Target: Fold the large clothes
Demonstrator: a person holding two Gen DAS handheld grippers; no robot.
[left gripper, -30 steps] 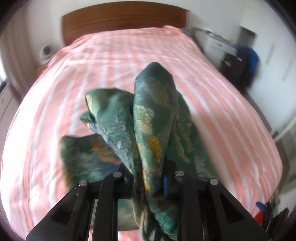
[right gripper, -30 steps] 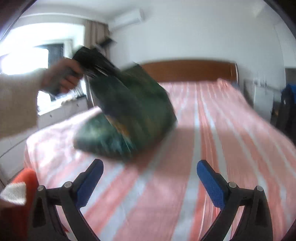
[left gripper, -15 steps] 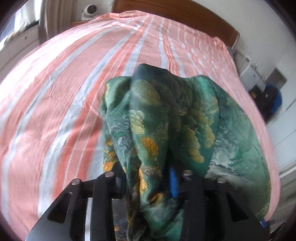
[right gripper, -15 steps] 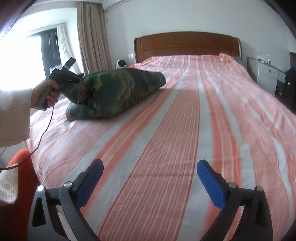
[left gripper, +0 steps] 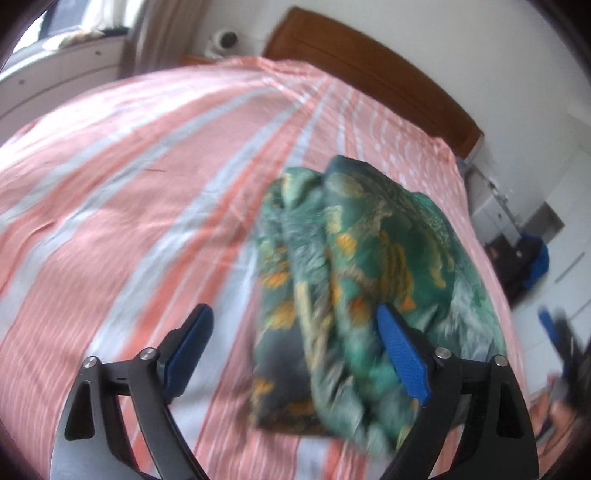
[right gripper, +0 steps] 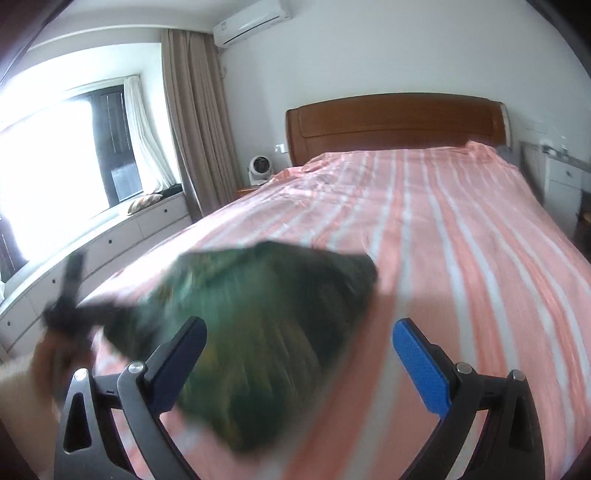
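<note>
The garment (left gripper: pixel 354 280), a green cloth printed with orange and pale patches, lay bunched in a heap on the bed (left gripper: pixel 122 177), toward its near end and close to the window side. The left gripper (left gripper: pixel 295 347) stood with its fingers spread wide, the cloth in front of and partly between them but gripped by neither. The right gripper (right gripper: pixel 299 354) was likewise spread and held nothing, the heap just ahead of it.

The likely trouble was the wad itself: with no hem or corner showing, a blind pinch could catch several layers at once and lift a knot instead of an edge. Both views were smeared by motion, so a hurried grab might miss or drag the heap along the sheet. The fabric looked thin and slippery, apt to slide out of a shallow hold.

The bed wore a pink sheet with white stripes, smooth and otherwise bare. Behind it stood a wooden headboard (right gripper: pixel 395 122), a small fan (right gripper: pixel 260 168), beige curtains (right gripper: pixel 192 122), a bright window (right gripper: pixel 62 155) and an air conditioner (right gripper: pixel 251 22)
</note>
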